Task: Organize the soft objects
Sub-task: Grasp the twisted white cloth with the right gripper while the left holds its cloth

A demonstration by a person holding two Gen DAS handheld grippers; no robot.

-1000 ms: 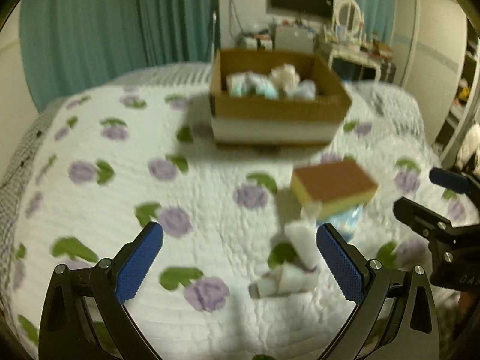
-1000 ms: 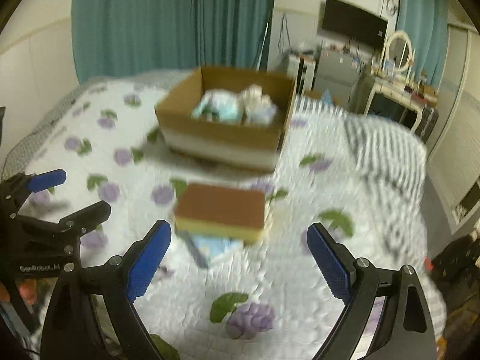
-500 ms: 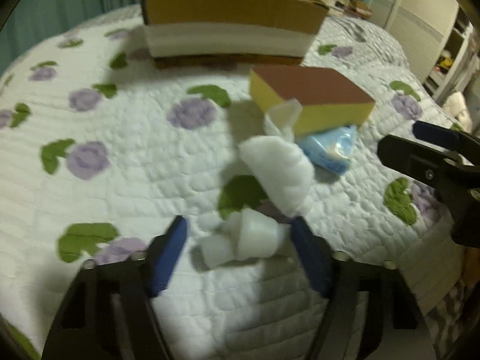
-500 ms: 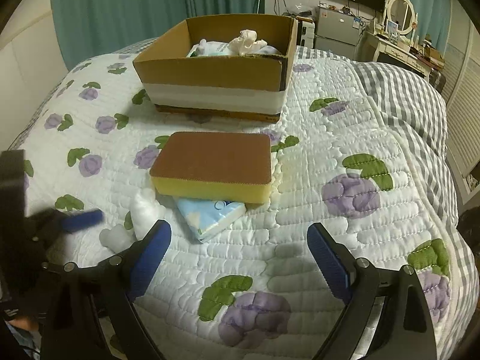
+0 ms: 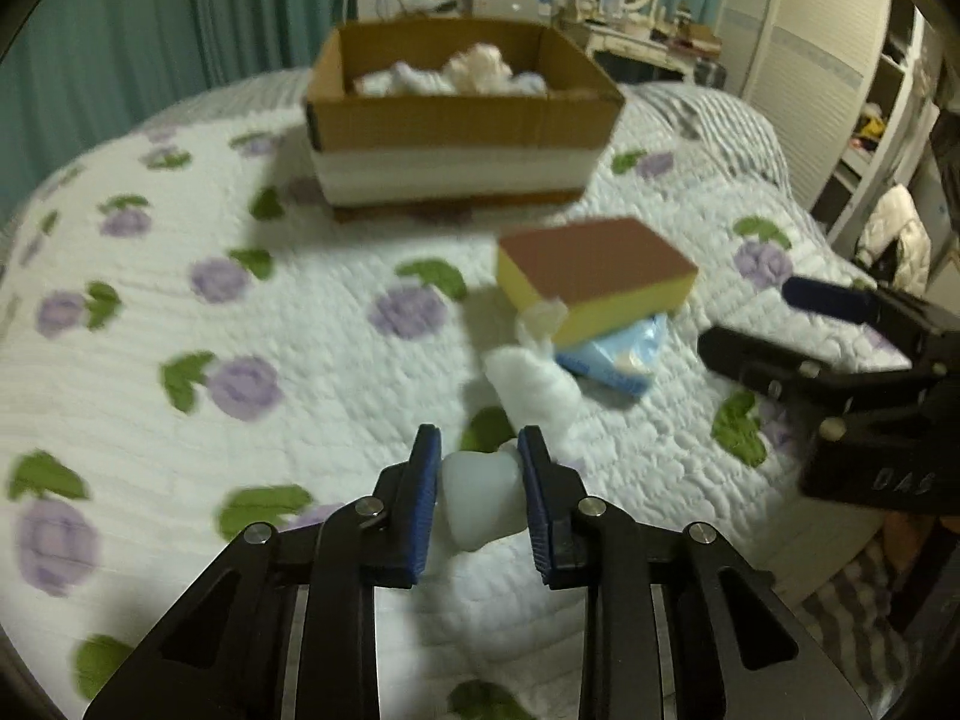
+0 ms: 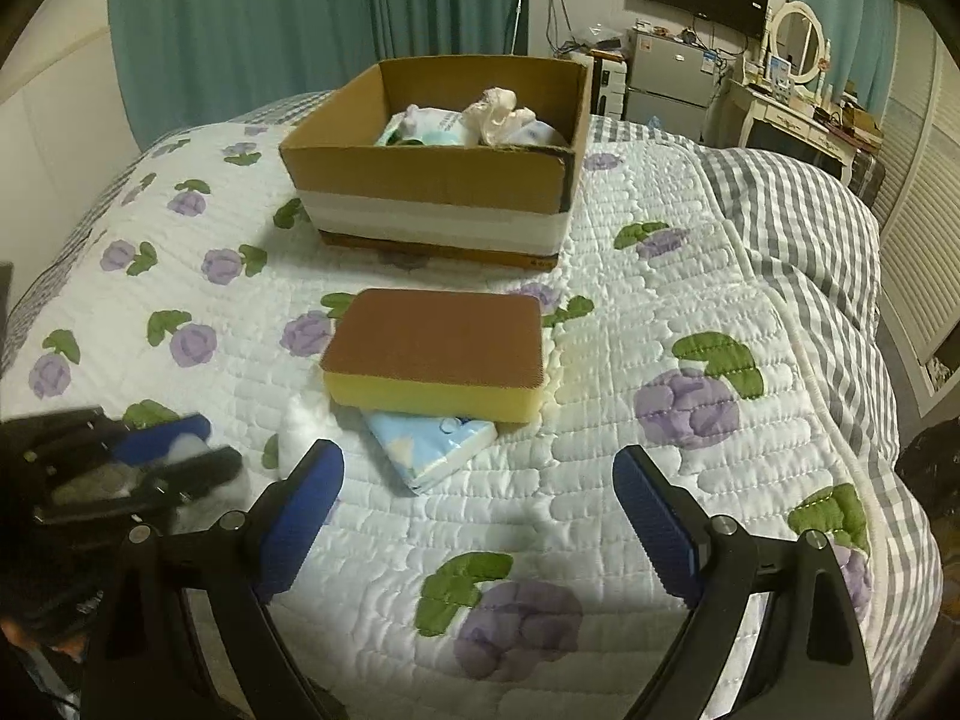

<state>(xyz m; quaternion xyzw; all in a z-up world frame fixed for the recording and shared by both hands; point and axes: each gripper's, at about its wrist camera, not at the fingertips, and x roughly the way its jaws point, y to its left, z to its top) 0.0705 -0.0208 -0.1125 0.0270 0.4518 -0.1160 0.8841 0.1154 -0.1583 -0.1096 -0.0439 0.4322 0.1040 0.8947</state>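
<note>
Left gripper, fingers just closed onto a white cotton wad above the near quilt, faces the cardboard box straight ahead; right gripper, fingers apart, empty, before the sponge.

Legible markings: one partial inscription only.

The black body of the right gripper, seen at the right edge of the left wrist view, carries pale raised letters that read "DAS"; the characters are blurred and the word may continue beyond what shows. The light-blue tissue pack under the sponge bears a printed pattern, but no word on it can be made out. The cardboard box shows a white band and a dark strip along its base, neither with readable print. Labels on the far appliances are too small to read.
</note>
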